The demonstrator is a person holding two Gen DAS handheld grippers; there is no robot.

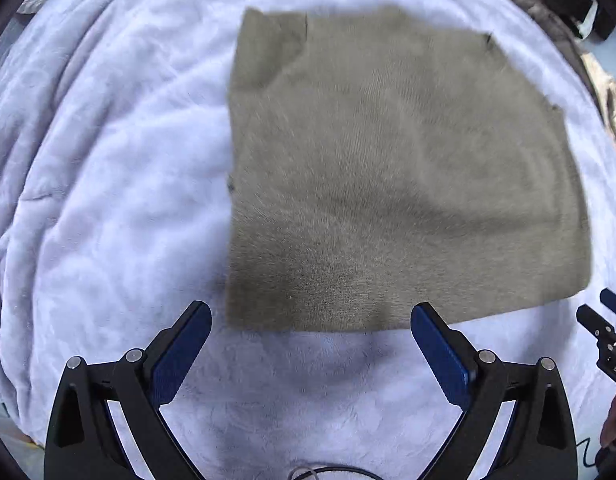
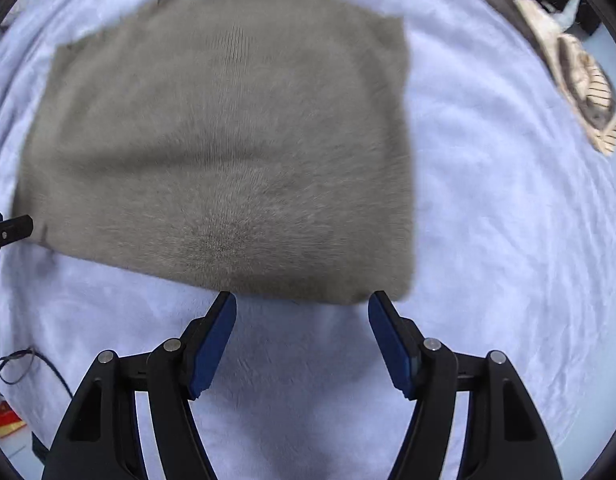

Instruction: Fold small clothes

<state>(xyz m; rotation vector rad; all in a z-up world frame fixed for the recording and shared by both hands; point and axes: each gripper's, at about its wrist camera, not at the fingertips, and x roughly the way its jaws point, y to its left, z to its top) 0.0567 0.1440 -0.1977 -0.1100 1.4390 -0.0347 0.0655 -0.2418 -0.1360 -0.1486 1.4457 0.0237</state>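
An olive-grey knitted garment lies folded into a rough square on a pale lilac fleece blanket. My left gripper hangs open over the blanket just before the garment's near edge, nothing between its blue pads. In the right wrist view the same garment fills the upper middle, and my right gripper stands open at its near right corner, holding nothing. The right gripper's tip shows at the left wrist view's right edge. The left gripper's tip shows at the right wrist view's left edge.
The blanket covers the whole work surface. Striped cream and dark clothing is heaped at the far right edge. A black cable and a red packet lie off the blanket's near left.
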